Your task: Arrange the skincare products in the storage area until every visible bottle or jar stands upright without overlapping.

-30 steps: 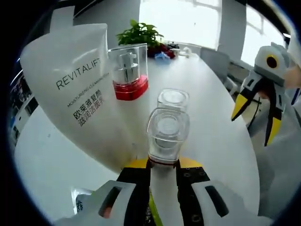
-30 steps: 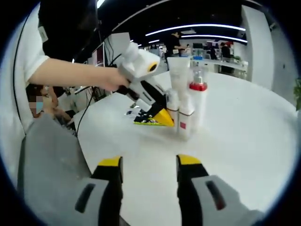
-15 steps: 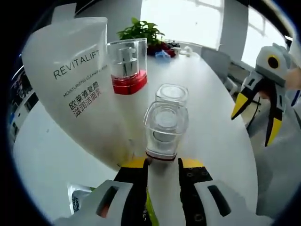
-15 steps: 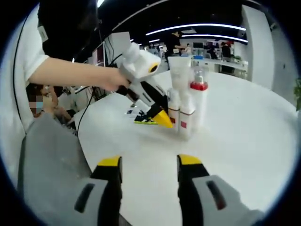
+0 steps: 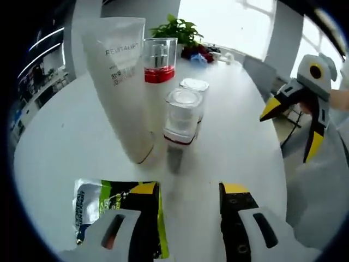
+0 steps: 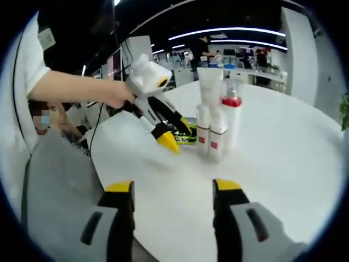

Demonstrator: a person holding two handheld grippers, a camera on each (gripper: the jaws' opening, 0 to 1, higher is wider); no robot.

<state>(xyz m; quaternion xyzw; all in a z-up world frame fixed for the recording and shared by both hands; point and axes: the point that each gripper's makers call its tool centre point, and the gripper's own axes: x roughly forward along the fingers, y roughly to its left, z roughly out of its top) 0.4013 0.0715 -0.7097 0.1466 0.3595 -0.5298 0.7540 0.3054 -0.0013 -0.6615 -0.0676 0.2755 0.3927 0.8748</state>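
Your right gripper (image 6: 174, 191) hovers with jaws apart over the white round table (image 6: 283, 164). Ahead, your left gripper (image 6: 172, 136) points down beside 2 small white bottles (image 6: 210, 136), a tall white tube (image 6: 210, 87) and a red-collared clear pump bottle (image 6: 232, 112), all upright.

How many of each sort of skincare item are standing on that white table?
Tall white tube: 1
Pump bottle with the red band: 1
Small bottles with clear caps: 2
Flat green sachet, lying down, not standing: 1
Total: 5, of which 4 stand.
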